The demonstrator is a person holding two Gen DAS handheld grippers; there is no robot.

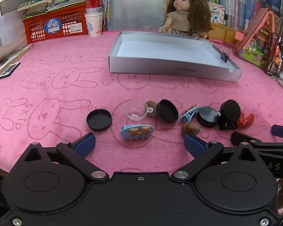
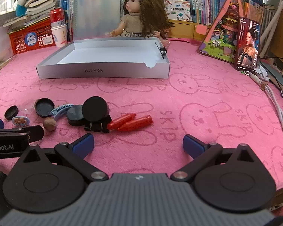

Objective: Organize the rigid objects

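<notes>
Both hand-held grippers, left (image 1: 139, 144) and right (image 2: 138, 144), jaws apart, empty, near the bear clip (image 1: 136, 130).

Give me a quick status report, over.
Left claw open, empty, above the bear hair clip. Right claw open, empty. Small items loose on cloth, grey box empty. Path clear.

A curly-haired doll in a beige dress (image 2: 139, 17) sits centre-back; left of it, a red plastic basket (image 2: 31, 38), right, a pink triangular playhouse (image 2: 224, 32).
</notes>
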